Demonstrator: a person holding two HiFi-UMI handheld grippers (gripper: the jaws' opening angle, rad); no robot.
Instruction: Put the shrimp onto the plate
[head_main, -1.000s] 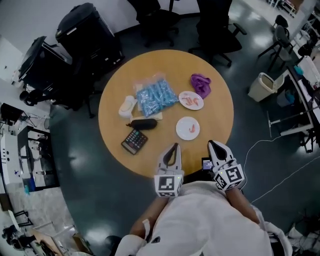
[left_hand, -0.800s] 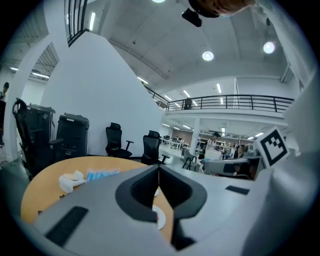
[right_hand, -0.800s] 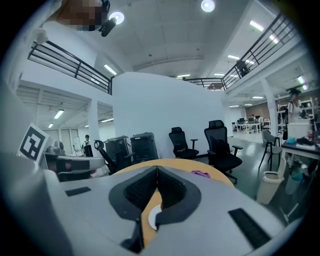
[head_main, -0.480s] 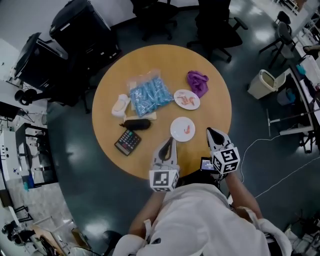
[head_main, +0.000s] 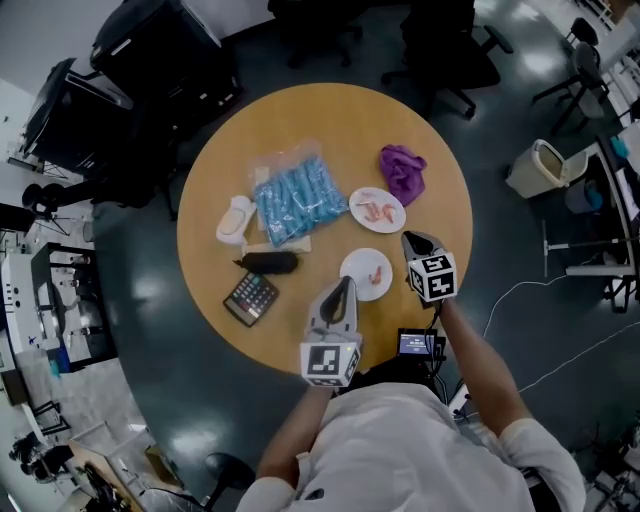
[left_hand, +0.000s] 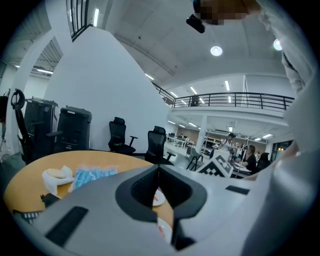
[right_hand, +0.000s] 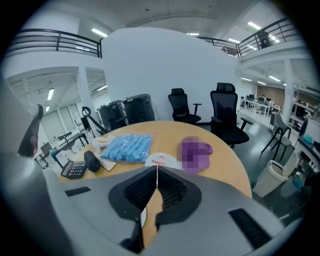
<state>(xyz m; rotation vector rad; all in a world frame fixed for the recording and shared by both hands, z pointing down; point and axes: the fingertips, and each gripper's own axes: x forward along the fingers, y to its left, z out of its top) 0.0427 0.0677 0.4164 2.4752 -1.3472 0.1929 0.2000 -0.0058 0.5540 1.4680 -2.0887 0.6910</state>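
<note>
Head view gives us the layout. On the round table two white plates lie close together: the far plate carries several pink shrimp, the near plate a single shrimp. Which plate is the target we cannot say for sure; we judge it to be the near one.

The right gripper hovers just beside both plates on their right, its jaws pressed together on nothing. In the right gripper view the same tight seam shows, with the far plate's shrimp just beyond the tips. The left gripper hangs at the near plate's left edge, likewise closed and empty.

We read the step in hand as the reach for a shrimp. To do it well, we would part the right jaws before descending. We would choose a shrimp lying clear of the others, straddle it across its body with the pads low to the plate, and close gently so it neither slips out nor drags the plate along.
</note>
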